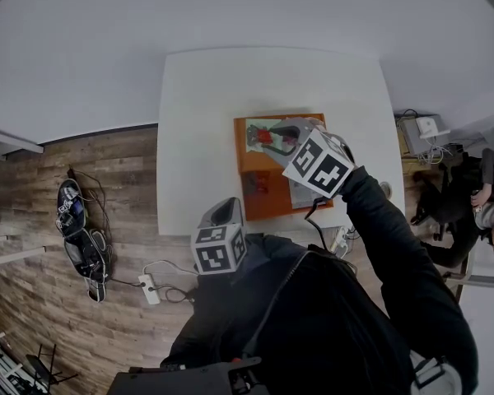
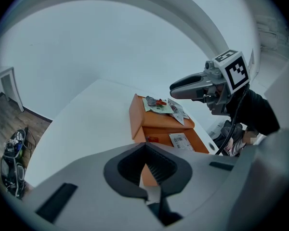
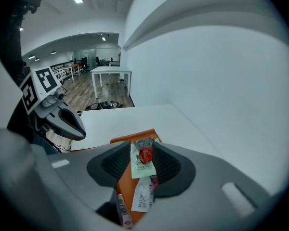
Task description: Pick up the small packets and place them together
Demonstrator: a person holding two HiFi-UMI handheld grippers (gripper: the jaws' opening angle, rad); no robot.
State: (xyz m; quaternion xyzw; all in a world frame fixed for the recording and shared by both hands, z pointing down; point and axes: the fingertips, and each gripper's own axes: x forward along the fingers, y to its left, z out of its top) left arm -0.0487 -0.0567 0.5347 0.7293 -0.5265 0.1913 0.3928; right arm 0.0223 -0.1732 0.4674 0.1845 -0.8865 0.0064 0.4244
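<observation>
LEFT GRIPPER [image 2: 145,146]: ribbed dark pads together, nothing between, at the near edge of the smooth white table [image 1: 198,122] | RIGHT GRIPPER [image 3: 142,147]: jaws apart, above the orange tray [image 1: 259,192] | PACKETS: flat crinkled green-white sachet [image 3: 143,159], red print, on the tray's far end, seen between the parted pads, not gripped; white rectangular sachet [image 3: 141,195] touching it.

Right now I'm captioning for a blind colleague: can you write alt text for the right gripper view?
The right gripper, jaws open, frames a few small packets lying together on an orange box on a white table. The left gripper hangs at the left, an open office behind it.
</observation>
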